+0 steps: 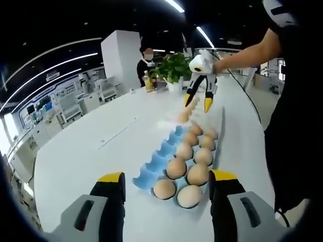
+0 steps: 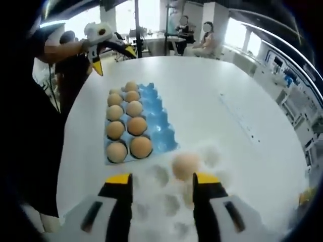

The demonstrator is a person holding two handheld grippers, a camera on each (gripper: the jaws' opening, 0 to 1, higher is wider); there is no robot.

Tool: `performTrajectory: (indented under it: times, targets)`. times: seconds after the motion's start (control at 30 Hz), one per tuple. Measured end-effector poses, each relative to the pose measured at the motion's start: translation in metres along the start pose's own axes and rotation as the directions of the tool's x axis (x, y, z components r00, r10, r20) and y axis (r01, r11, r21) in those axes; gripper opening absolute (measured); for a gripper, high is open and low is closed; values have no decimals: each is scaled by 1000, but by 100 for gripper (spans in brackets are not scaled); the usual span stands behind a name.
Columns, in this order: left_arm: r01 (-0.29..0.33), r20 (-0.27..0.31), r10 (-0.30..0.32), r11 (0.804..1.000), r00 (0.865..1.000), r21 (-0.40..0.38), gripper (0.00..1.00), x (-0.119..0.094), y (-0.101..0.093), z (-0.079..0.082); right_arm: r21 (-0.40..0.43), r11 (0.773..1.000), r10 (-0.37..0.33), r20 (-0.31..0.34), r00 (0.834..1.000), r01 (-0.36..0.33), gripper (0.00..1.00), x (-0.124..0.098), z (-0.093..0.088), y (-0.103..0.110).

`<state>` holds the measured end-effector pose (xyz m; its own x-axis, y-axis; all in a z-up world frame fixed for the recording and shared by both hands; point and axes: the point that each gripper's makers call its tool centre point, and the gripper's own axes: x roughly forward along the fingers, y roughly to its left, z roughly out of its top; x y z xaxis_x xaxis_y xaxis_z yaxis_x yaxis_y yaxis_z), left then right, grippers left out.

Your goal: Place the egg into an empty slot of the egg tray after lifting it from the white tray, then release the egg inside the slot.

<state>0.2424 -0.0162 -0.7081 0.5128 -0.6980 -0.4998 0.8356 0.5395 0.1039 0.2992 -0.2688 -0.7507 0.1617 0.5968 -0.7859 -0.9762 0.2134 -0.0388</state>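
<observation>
Black short sleeve [image 1: 282, 30], yellow-tipped gripper [image 1: 199, 103]

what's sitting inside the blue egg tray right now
Brown eggs fill two rows of the blue egg tray; its third row of slots is empty. One more egg lies apart on the white tray. Slot bottoms beneath eggs are hidden.

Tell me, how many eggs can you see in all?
9. Eight sit in two rows of four in the blue tray, one being this egg. One more egg lies on the white tray, just ahead of the right gripper. None looks hidden.
</observation>
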Motion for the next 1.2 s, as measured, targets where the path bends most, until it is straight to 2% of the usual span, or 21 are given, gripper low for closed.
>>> performTrajectory:
  times: [0.1,0.13,0.17,0.23,0.37,0.4,0.43,0.47,0.53,0.6,0.67,0.77,0.8,0.83,0.87,0.9,0.93,1.1,1.2]
  targets:
    - [-1,-3,1,1000,1000,1,68,1,0,1,-14,999,-50,2,999,50,48,3,0,-12]
    - [0,2,0,1000,1000,3,68,1,0,2,-34,994,-103,-11,995,103,45,2,0,-24]
    - [-1,5,1,1000,1000,6,68,1,0,3,-53,992,-115,4,993,116,43,3,4,-28]
    - [-2,6,2,1000,1000,7,68,1,1,4,-2,996,-84,66,994,85,45,8,18,-26]
    - [-3,-3,3,1000,1000,5,68,1,0,2,-17,995,-101,84,991,103,42,16,26,-34]
    - [-2,-3,2,1000,1000,2,68,0,0,2,-34,991,-127,59,990,129,36,19,23,-40]
    - [-4,-2,4,1000,1000,0,68,0,0,2,-70,990,-124,24,992,126,30,20,19,-41]
    - [-6,1,6,1000,1000,3,68,-1,0,3,-69,991,-110,42,993,113,30,26,21,-40]
    - [-12,1,12,1000,1000,6,68,-2,1,3,-13,996,-84,12,996,85,33,32,16,-37]
    - [-16,3,16,1000,1000,7,68,-3,2,3,-59,995,-86,-21,996,85,33,37,12,-40]
    - [-17,-1,17,1000,1000,3,67,-3,3,1,-38,997,-71,-51,996,69,36,41,7,-40]
    - [-15,-10,15,1000,1000,-8,66,-3,3,-2,-52,997,-59,-72,996,55,38,44,3,-40]
    - [-16,-10,16,1000,1000,-8,66,-3,3,-2,-47,998,-54,-97,994,49,37,46,-2,-39]
    - [-15,-9,15,1000,1000,-10,66,-3,3,-2,-83,996,-47,-124,991,36,33,45,-8,-39]
    - [-17,-7,17,1000,1000,-11,66,-3,4,-2,-62,998,-22,-104,994,15,31,48,-5,-36]
    - [-18,-6,18,1000,1000,-11,66,-3,4,-2,-49,999,-24,-110,994,19,30,47,-5,-38]
    - [-19,-5,19,1000,1000,-12,66,-3,5,-2,-63,998,-1,-116,993,-6,27,46,-6,-37]
    - [-16,-8,16,1000,1000,-18,65,-2,5,-3,10,999,39,-149,988,-38,27,47,-8,-39]
    - [-16,-11,16,1000,1000,-19,65,-1,5,-4,-13,998,58,-185,981,-61,27,50,-9,-37]
